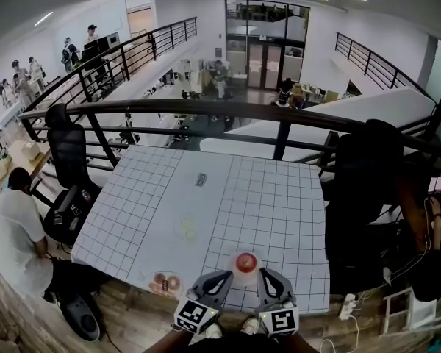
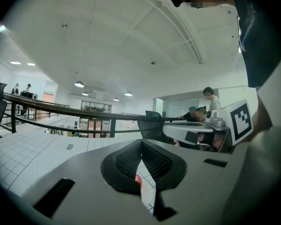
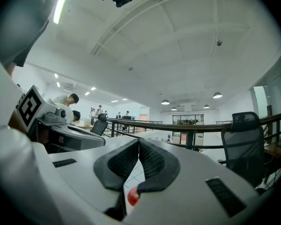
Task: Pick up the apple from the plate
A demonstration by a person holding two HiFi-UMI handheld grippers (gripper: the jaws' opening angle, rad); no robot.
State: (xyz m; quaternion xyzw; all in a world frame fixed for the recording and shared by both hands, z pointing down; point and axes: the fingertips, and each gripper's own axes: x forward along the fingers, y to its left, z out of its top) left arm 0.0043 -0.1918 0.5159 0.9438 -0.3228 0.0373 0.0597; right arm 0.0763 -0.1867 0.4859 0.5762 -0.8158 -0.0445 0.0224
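Note:
A red apple (image 1: 245, 261) sits on a small white plate (image 1: 234, 268) near the front edge of the white gridded table (image 1: 279, 212). My left gripper (image 1: 224, 276) is just left of the plate and my right gripper (image 1: 268, 274) just right of it, both close to the front edge. In the left gripper view the left gripper (image 2: 141, 142) is shut and empty, with a sliver of the apple (image 2: 138, 178) showing below the pads. The right gripper (image 3: 138, 142) is likewise shut on nothing in the right gripper view, and the apple (image 3: 132, 197) shows low behind it.
A plate of donuts (image 1: 165, 282) lies at the front left of the table. A faint pale plate (image 1: 187, 229) is mid-table and a small dark item (image 1: 201, 179) farther back. A black railing (image 1: 279, 116) runs behind the table, with office chairs at the left (image 1: 67, 149) and right (image 1: 367, 168). A person (image 1: 15, 226) crouches at the left.

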